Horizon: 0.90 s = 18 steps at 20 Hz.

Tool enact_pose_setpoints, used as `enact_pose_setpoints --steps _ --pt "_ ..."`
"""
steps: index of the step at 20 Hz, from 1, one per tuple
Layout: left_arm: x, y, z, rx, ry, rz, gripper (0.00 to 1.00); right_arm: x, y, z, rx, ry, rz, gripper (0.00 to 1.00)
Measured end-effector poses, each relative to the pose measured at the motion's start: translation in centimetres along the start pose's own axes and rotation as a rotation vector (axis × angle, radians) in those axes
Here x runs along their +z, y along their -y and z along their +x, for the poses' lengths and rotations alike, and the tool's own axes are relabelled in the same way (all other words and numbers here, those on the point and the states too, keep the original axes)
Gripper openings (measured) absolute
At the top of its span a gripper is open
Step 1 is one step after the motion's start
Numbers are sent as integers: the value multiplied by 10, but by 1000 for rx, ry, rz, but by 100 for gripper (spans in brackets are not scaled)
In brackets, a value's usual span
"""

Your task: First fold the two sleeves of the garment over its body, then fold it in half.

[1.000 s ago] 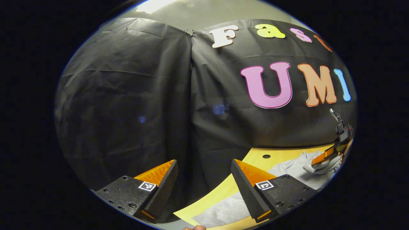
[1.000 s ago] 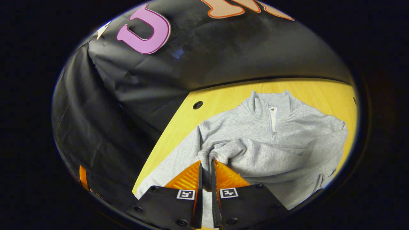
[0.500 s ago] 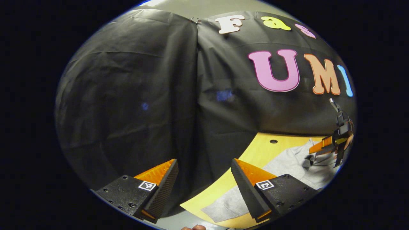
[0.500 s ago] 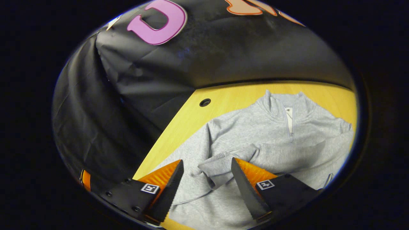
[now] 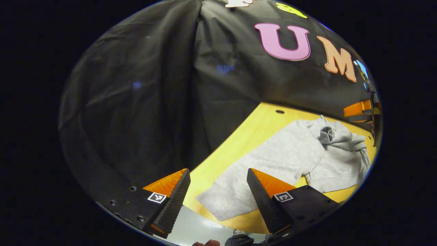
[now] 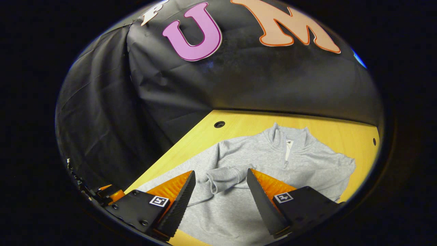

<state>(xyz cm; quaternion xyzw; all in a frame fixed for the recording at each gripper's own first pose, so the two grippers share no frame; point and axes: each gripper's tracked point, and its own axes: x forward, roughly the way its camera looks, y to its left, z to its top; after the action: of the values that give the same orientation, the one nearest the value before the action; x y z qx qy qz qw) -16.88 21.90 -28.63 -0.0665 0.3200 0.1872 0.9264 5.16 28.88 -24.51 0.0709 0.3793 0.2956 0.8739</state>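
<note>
The table [image 6: 327, 131] is yellow wood, with a round hole [image 6: 219, 124] near its far left corner and another small hole [image 6: 374, 141] by its right edge. The black cloth wall [image 6: 143, 102] hangs right behind its far edge and down its left side.

The grey garment [image 6: 307, 164] lies flat across the middle of the table, collar toward the far edge, zip [image 6: 286, 152] running down from the collar. Its right sleeve [image 6: 223, 176] is folded across the body, the cuff lying bunched on the chest. In the left gripper view the left sleeve [image 5: 235, 196] stretches out straight toward the near left edge of the table, not yet folded, its cuff close to the edge.

My right tool [image 6: 221, 193] hangs above the garment with its jaws wide apart and nothing in them; the folded cuff shows in the gap between the fingers, just beyond the tips, not touched by either finger as far as I can see. In the left gripper view this tool [image 5: 358, 111] shows at the far right, above the garment's collar end.

My left tool [image 5: 218, 191] is at the near left corner of the table, jaws wide apart and empty. The left sleeve's cuff lies below and between its fingers, nearer the right finger [image 5: 263, 194]; I cannot tell how high the tool is above it.
</note>
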Motion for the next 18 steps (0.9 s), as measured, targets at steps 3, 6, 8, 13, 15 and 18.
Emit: enact_pose_setpoints --steps 3,6,8,13,15,18 --pt "-20 5 6 -1 -46 -36 98 7 21 -20 -62 67 -46 96" --pt "-36 6 18 8 -91 -24 98 0 36 -34 -91 74 -34 96" --pt "-46 6 20 8 -122 -29 98 -4 48 -42 -115 79 -33 96" --pt "-55 7 28 22 -158 -25 98 -7 68 -58 -156 92 -61 96" --pt "-53 10 29 20 -169 -21 94 -10 72 -65 -169 96 -71 96" --pt "-51 16 34 17 -217 -13 59 -15 73 -74 -172 102 -68 96"
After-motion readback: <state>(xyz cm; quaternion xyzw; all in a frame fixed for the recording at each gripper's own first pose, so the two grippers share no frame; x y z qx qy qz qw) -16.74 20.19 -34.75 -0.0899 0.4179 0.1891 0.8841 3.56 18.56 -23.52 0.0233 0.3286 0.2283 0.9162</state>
